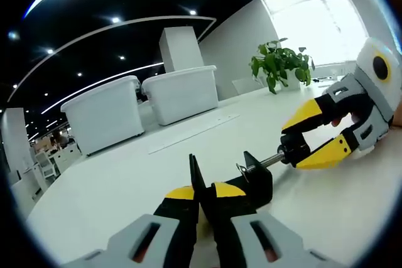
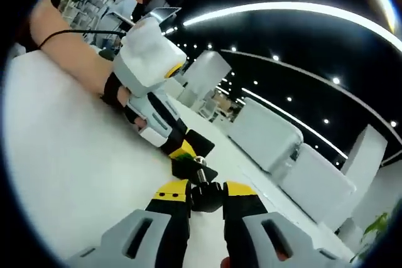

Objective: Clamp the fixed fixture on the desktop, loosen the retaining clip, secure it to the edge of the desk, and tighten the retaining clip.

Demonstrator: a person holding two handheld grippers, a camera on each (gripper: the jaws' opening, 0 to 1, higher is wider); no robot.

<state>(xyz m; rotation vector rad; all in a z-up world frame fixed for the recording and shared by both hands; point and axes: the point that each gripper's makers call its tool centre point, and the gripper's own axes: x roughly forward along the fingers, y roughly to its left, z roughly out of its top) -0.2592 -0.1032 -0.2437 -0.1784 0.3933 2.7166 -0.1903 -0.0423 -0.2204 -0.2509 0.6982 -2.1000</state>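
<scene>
Left hand-held gripper, at the bottom of the left gripper view, had its yellow-tipped jaws pinched narrowly on a thin upright plate of the black clamp fixture. That fixture was a small black C-shaped piece resting on the white tabletop, with a silvery threaded screw running out of it to the right. At the far end of the screw sat a black knob, and the right hand-held gripper had closed its jaws around it. Behind them stood two white bins and, further right, a potted plant. In the right gripper view, the same knob sat clamped between the right hand-held gripper's jaws.
</scene>
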